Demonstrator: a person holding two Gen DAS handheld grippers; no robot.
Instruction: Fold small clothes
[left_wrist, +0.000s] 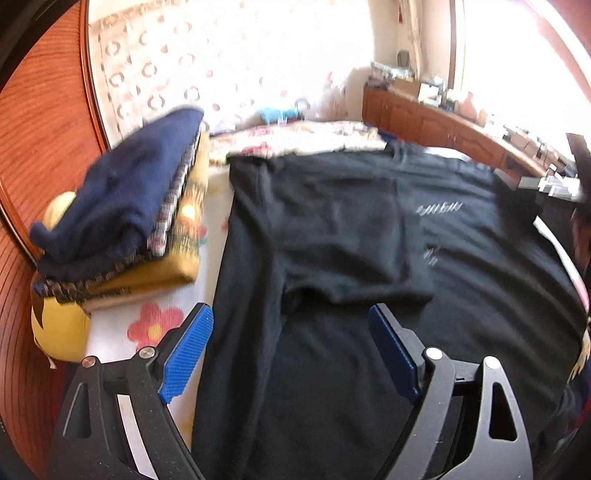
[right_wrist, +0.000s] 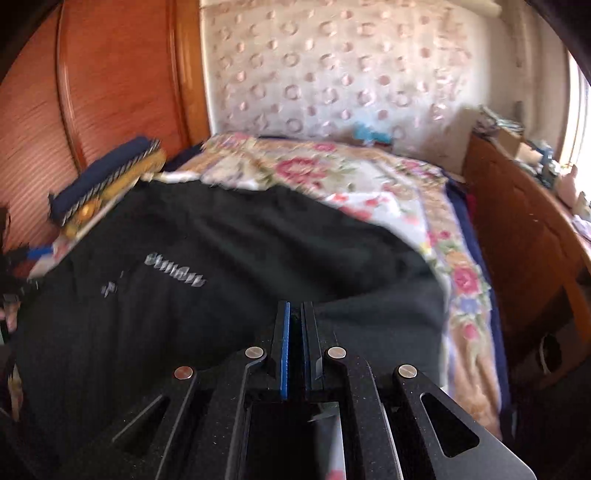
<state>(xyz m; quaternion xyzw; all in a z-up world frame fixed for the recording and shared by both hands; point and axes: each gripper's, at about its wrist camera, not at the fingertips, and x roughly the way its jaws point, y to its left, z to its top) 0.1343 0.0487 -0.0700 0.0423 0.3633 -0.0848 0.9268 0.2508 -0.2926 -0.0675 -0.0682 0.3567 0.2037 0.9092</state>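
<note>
I see black T-shirt (left_wrist: 332, 229) spread ahead of and under my left gripper (left_wrist: 291, 347), jaws wide, empty | right gripper (right_wrist: 295, 314) clamped on its edge

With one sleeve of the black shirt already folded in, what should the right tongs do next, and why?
Probably carry the pinched edge across toward the print. The right tongs look shut on the black shirt at its near right side, which still lies unfolded, while the left sleeve is folded in and the left tongs hang open above the cloth.
</note>
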